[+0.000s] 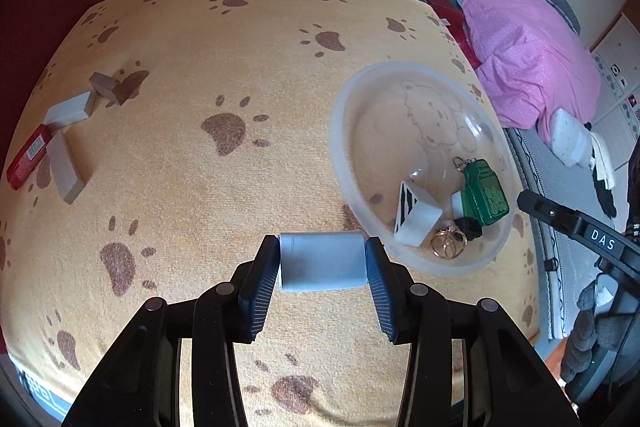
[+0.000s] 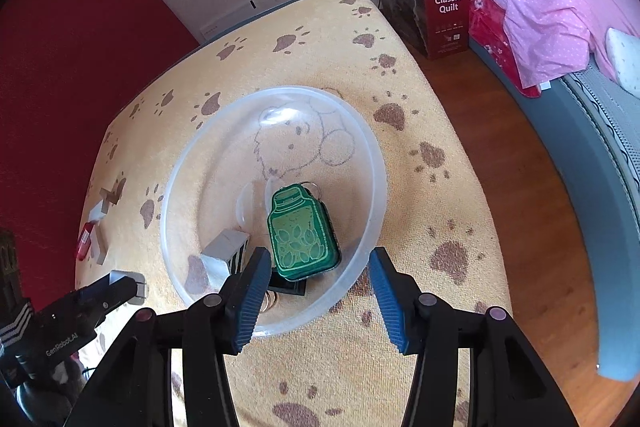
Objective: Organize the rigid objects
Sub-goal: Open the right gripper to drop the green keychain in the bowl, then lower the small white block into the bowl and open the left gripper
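My left gripper (image 1: 322, 261) is shut on a pale blue-grey block (image 1: 322, 263) and holds it above the yellow paw-print cloth, just left of the clear plastic bowl (image 1: 340, 131). The bowl holds a green jar-shaped keychain (image 1: 485, 193), a white block with black stripes (image 1: 416, 217), a gold ring (image 1: 448, 243) and a small black piece. My right gripper (image 2: 316, 291) is open and empty above the bowl's (image 2: 372, 163) near rim, over the green keychain (image 2: 302, 231). The left gripper (image 2: 120, 287) with its block shows at lower left.
At the table's left lie two pale wooden blocks (image 1: 66, 169), a brown block (image 1: 106, 87) and a red flat box (image 1: 28, 157). A bed with pink bedding (image 1: 528, 59) and a red "Classic Quilt" box (image 2: 436, 3) stand right of the table over wood floor (image 2: 520, 227).
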The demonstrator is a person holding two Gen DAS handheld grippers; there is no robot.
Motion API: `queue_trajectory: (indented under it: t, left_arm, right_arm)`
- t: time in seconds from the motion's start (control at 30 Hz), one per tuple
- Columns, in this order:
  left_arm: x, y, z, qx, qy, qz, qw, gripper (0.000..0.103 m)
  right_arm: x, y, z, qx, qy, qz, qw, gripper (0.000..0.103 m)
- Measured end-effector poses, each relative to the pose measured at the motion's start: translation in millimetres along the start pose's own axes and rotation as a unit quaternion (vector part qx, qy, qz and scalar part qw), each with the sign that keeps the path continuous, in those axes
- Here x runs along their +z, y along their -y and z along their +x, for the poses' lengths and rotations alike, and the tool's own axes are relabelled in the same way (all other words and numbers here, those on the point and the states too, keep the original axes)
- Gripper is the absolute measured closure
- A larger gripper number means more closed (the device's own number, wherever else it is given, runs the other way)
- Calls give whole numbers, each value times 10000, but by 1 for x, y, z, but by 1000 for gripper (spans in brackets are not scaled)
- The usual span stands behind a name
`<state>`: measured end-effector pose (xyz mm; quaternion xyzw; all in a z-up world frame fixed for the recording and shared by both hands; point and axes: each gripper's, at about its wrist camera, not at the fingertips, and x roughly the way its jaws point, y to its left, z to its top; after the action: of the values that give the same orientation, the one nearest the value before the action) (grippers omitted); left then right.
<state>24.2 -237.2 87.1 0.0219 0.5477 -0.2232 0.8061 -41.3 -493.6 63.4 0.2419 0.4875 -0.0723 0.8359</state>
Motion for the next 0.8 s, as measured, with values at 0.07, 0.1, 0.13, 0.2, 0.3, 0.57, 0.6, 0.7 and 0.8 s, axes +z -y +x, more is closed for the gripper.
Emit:
queue_trajectory:
  t: [0.07, 0.1, 0.13, 0.2, 0.3, 0.57, 0.6, 0.7, 0.8]
  left_arm:
    - [4, 9, 3, -47, -5, 97, 9999, 58]
    - [6, 13, 4, -74, -7, 150, 9999, 58]
    - [8, 18, 6, -101, -10, 202, 9997, 58]
    - [12, 26, 8, -145, -19, 297, 9995, 58]
    - [18, 37, 13, -210, -32, 424, 9989, 58]
    - [31, 50, 29, -294, -106, 558, 9980, 58]
    - [32, 51, 31, -294, -118, 562, 9979, 58]
    - [36, 52, 39, -301, -177, 518, 9980, 57]
    - [38, 51, 45, -319, -262, 447, 9981, 57]
  right_arm:
    - [-1, 3, 0, -14, -9, 31, 10000, 49]
    - [-1, 5, 0, -20, -11, 51, 10000, 49]
    - [-1, 6, 0, -23, -15, 64, 10000, 49]
    - [-2, 9, 0, -35, -18, 94, 9999, 49]
    - [-2, 13, 0, -50, -17, 142, 9999, 49]
    - [-3, 19, 0, -81, -46, 209, 9997, 49]
    - [-3, 19, 1, -84, -57, 204, 9997, 49]
    - [-3, 18, 2, -85, -91, 174, 9998, 49]
    - [-3, 16, 3, -59, -108, 154, 9998, 49]
